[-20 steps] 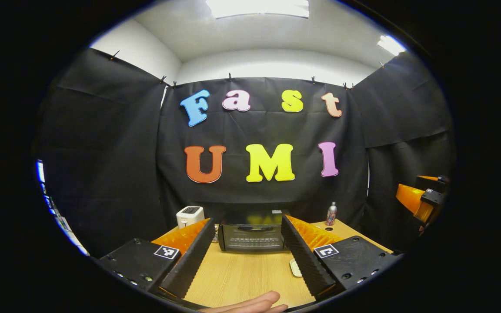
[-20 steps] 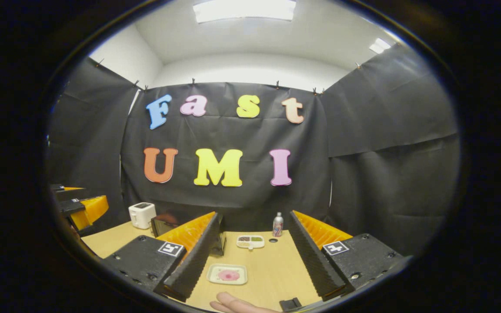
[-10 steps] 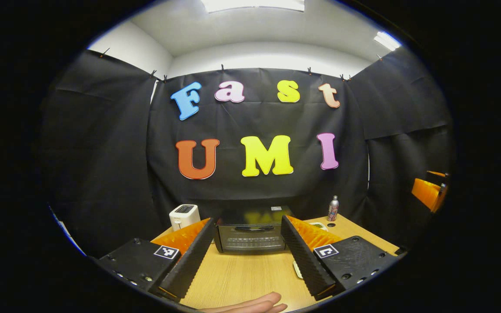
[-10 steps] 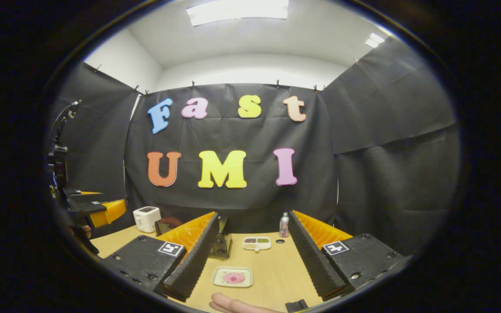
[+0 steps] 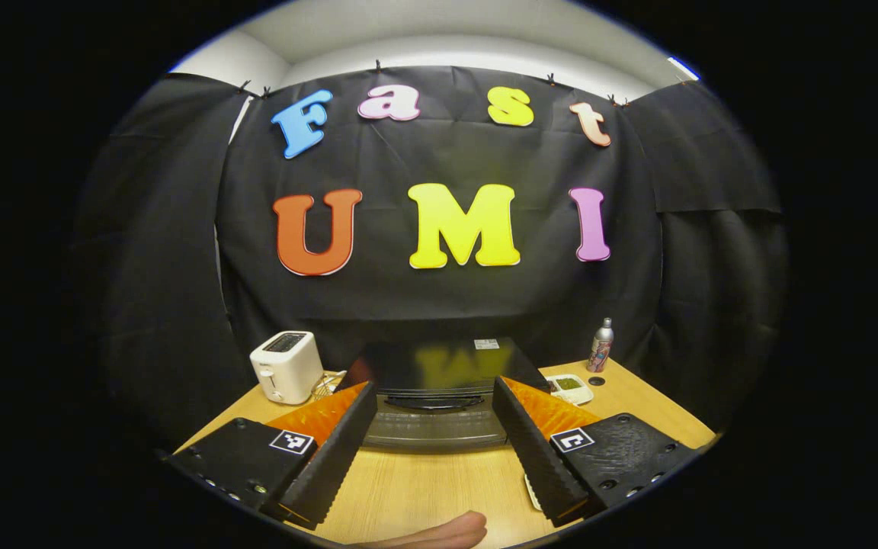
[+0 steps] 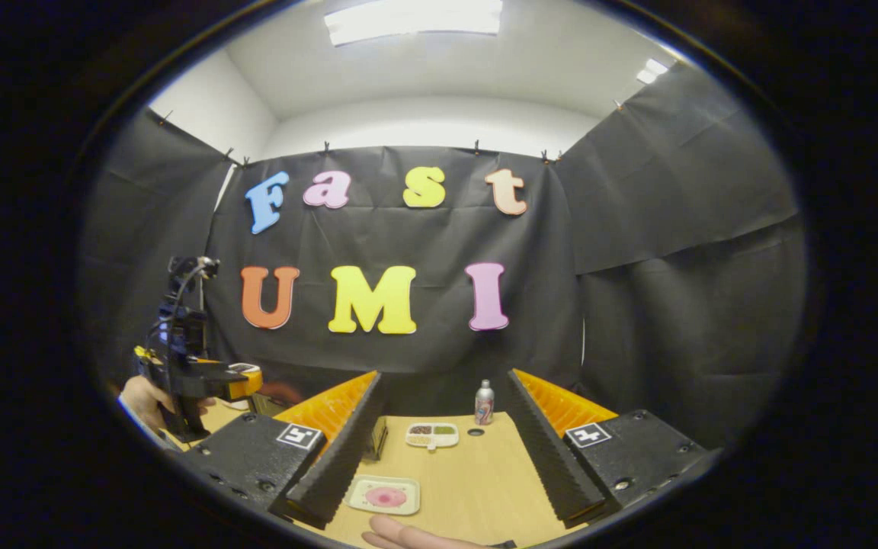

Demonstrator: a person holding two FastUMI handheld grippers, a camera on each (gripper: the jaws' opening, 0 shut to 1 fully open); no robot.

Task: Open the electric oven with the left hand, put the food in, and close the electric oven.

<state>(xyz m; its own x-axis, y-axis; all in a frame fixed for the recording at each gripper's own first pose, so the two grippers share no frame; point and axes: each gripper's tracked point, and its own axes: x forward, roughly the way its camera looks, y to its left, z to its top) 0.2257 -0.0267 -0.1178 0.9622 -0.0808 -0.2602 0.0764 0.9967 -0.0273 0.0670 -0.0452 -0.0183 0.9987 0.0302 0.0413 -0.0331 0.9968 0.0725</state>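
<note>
In the left gripper view, the left gripper (image 5: 434, 427) is seen with its fingers spread wide and nothing held between them; the electric oven (image 5: 439, 396) is framed directly ahead between the fingers, standing on the wooden table (image 5: 424, 488) with its door shut and the handle across the top of the glass; a white toaster (image 5: 286, 366) is placed to the left of the oven, and a compartment tray (image 5: 570, 387) and a small bottle (image 5: 600, 345) to its right, near the back wall. In the right gripper view, the right gripper (image 6: 439, 450) is likewise held wide open and empty; a rectangular plate with pink food (image 6: 383, 496) lies on the table between the fingers, nearer than the compartment tray and the bottle; a fingertip (image 6: 401, 534) is seen at the bottom edge.
</note>
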